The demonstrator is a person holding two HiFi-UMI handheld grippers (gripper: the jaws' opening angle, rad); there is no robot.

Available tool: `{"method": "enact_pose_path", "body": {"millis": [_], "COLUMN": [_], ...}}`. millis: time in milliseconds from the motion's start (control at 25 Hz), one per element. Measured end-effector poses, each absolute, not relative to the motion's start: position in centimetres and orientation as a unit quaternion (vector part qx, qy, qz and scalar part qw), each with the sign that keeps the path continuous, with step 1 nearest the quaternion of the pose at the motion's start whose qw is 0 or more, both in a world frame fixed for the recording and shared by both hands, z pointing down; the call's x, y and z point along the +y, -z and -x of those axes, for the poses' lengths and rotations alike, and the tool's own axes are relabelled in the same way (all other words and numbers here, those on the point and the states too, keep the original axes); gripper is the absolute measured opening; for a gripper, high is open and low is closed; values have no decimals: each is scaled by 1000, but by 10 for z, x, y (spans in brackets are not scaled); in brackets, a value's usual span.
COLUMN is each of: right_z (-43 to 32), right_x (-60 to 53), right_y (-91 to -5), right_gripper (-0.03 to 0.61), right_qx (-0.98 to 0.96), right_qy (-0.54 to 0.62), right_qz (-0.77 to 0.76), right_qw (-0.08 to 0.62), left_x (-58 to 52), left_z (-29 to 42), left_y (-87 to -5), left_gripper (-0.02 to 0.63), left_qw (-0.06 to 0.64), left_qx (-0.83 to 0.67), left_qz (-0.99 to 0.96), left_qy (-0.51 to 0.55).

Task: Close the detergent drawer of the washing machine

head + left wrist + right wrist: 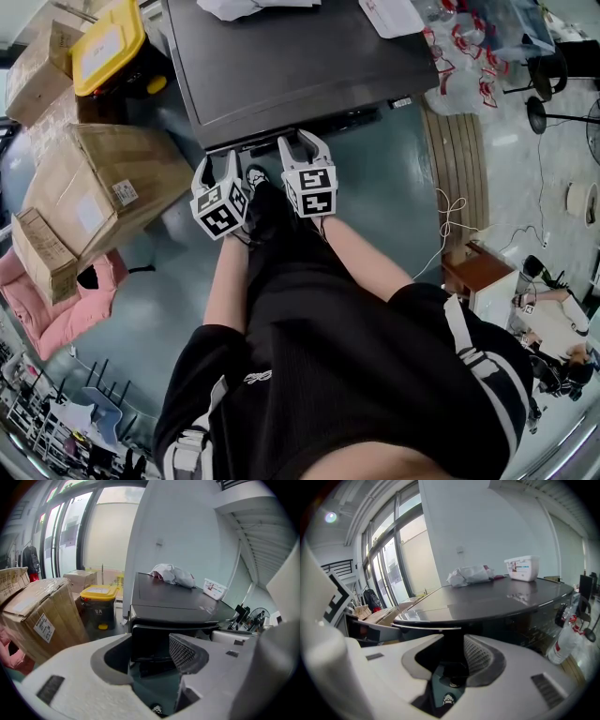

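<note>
1. Head view: both hand-held grippers, left (217,171) and right (305,150), hung at the washer's (300,66) front edge. The left one was nearer the drawer side.
2. Left gripper view: the jaws stood apart and empty. The drawer (147,637) jutted out dead ahead, its front running crosswise, so I judged the push should go straight in. The box (44,625) label was unreadable.
3. Right gripper view: the jaws were parted with nothing between them. What seemed to be the drawer lay off to the left. The tub's (522,568) print was too small to read.

Dark grey washing machine (300,66), yellow bin lid (108,47), brown cardboard box (103,178), teal-grey floor (380,178), black shorts (337,356).
</note>
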State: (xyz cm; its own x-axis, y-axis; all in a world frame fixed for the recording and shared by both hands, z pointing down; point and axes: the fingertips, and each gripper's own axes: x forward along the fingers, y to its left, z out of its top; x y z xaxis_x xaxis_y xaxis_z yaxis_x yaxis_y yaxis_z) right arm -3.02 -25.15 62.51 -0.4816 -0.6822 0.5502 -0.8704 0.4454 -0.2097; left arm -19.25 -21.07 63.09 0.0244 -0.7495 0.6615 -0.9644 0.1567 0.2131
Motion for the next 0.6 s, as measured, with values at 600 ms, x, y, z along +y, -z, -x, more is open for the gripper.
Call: {"method": "enact_pose_path", "body": {"millis": [600], "right_z": [28], "right_x": [-258], "right_y": [-629], "right_gripper": [133], "right_qx": [-820], "right_qy": [-250], "right_qz": [-466], "right_qw": [219], "left_x": [-221], "left_z": [197], "left_y": [-629], "left_gripper": [220], "left_qw": [328], "left_qx": [-681], "left_qz": [-637], "left_qy": [-154]}}
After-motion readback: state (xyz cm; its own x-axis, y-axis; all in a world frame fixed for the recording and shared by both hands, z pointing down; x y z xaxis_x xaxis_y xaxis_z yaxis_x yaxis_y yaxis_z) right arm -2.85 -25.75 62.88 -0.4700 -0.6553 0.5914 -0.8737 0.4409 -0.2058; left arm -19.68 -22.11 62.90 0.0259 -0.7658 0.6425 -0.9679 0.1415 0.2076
